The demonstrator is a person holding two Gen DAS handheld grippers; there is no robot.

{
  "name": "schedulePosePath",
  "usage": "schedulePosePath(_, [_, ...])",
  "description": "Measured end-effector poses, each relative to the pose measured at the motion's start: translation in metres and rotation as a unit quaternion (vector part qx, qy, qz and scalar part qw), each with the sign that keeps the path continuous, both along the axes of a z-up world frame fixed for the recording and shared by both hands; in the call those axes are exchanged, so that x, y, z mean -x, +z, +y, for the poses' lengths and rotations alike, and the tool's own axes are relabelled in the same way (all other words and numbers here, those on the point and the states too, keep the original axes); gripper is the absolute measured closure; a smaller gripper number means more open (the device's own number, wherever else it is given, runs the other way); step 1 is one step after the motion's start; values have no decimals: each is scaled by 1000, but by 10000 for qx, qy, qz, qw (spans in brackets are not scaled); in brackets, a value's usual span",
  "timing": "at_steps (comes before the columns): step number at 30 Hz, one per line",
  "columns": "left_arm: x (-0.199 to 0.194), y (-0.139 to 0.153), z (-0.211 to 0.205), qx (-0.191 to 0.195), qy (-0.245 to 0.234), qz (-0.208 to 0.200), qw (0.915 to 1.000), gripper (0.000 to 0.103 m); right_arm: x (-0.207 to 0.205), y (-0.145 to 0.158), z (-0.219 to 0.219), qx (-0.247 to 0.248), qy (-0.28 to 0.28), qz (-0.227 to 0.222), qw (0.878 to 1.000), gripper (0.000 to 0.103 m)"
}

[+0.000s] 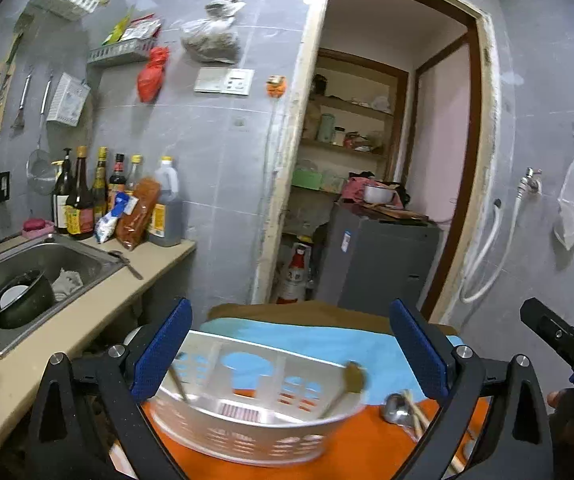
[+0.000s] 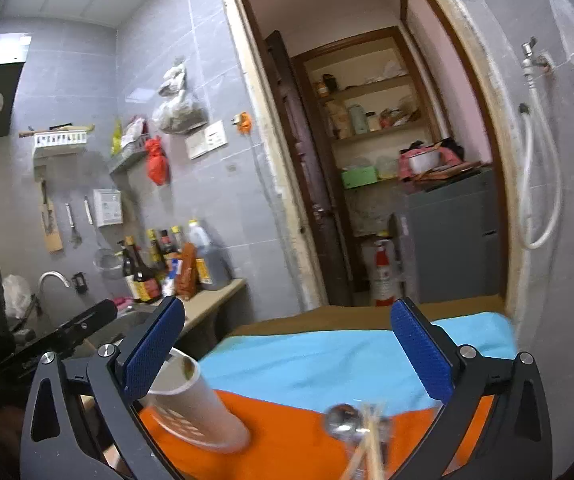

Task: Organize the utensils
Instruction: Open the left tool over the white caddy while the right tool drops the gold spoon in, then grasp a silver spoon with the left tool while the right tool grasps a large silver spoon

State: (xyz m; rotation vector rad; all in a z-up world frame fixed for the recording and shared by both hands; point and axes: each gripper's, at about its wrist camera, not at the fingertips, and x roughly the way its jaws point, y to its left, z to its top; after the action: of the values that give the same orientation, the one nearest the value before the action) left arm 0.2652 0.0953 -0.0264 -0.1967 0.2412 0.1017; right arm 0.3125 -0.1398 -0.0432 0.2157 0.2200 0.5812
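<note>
Utensils partly sorted: white basket (image 1: 255, 412) mid-desk w/ two handles inside, on orange mat (image 1: 351, 452). Metal spoon (image 1: 397, 408) + chopsticks (image 1: 417, 414) left outside, beside basket toward desk's right edge. Left tongs (image 1: 287, 356) and right tongs (image 2: 287, 356) both spread, holding nothing. Nothing blocks them; sink (image 1: 47, 256) well apart.

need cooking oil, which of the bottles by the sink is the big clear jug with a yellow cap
The jug at the right end of the row, nearest the counter's edge. It is wide, with a handle; the others are slim dark bottles.
</note>
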Motion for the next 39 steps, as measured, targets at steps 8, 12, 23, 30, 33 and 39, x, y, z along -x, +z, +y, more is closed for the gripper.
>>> schedulePosePath(8, [-3, -11, -66, -168, -451, 164, 9987, 6, 7, -11, -63, 430, -405, 95, 9982, 0])
schedulePosePath(12, [-12, -27, -94, -247, -695, 400, 9965, 6, 0, -25, -89, 623, -584, 299, 9959, 0])
schedulePosePath(23, [-49, -97, -132, -198, -564, 1403, 9883, 6, -42, -87, -116, 1098, -523, 1334, 9836, 0])
schedulePosePath(30, [-71, -123, -130, -242, -395, 1962, 9795, 6, -62, -119, -110, 1390, -388, 1968, 9698, 5])
schedulePosePath(33, [-83, -132, -125, -103, -403, 2152, 9757, 6, -69, -128, -105, 1483, -208, 2218, 9635, 18])
schedulePosePath(39, [-103, -148, -124, 83, -566, 2490, 9668, 7, -80, -138, -94, 1651, 110, 2532, 9532, 30])
